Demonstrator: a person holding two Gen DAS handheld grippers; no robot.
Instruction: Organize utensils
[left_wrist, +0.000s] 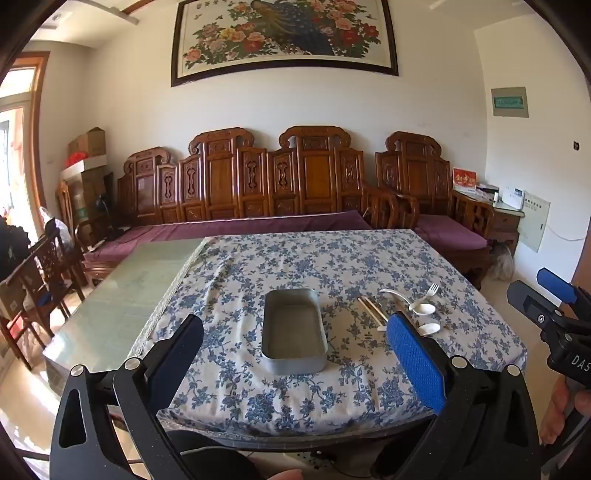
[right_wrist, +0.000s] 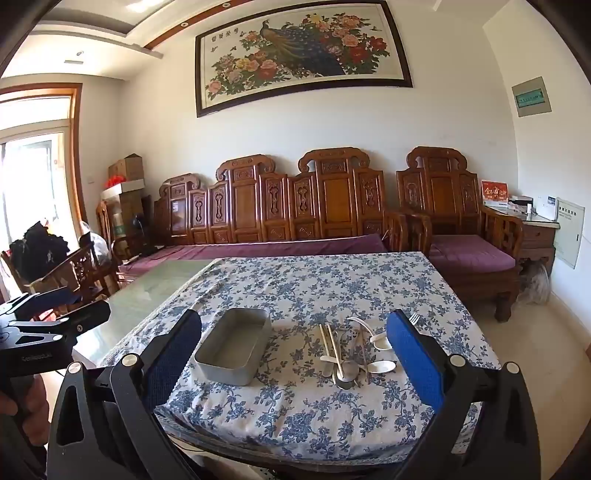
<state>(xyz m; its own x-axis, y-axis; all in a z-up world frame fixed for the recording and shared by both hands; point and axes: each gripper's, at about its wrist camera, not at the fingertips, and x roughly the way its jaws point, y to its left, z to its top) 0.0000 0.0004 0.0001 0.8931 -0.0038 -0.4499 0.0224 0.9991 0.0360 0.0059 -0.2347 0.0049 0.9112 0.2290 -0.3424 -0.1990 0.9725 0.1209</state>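
Note:
An empty grey metal tin sits on the blue-flowered tablecloth. To its right lies a loose heap of utensils: pale chopsticks, a metal spoon, white spoons and a fork. My left gripper hovers open before the table's near edge, facing the tin, with nothing between its fingers. My right gripper is also open and holds nothing, pointing between the tin and the utensils. Each gripper shows at the edge of the other's view.
The cloth covers only the right part of the table; bare greenish glass top lies to the left. A carved wooden bench with purple cushions stands behind, wooden chairs at the left, an armchair at the right.

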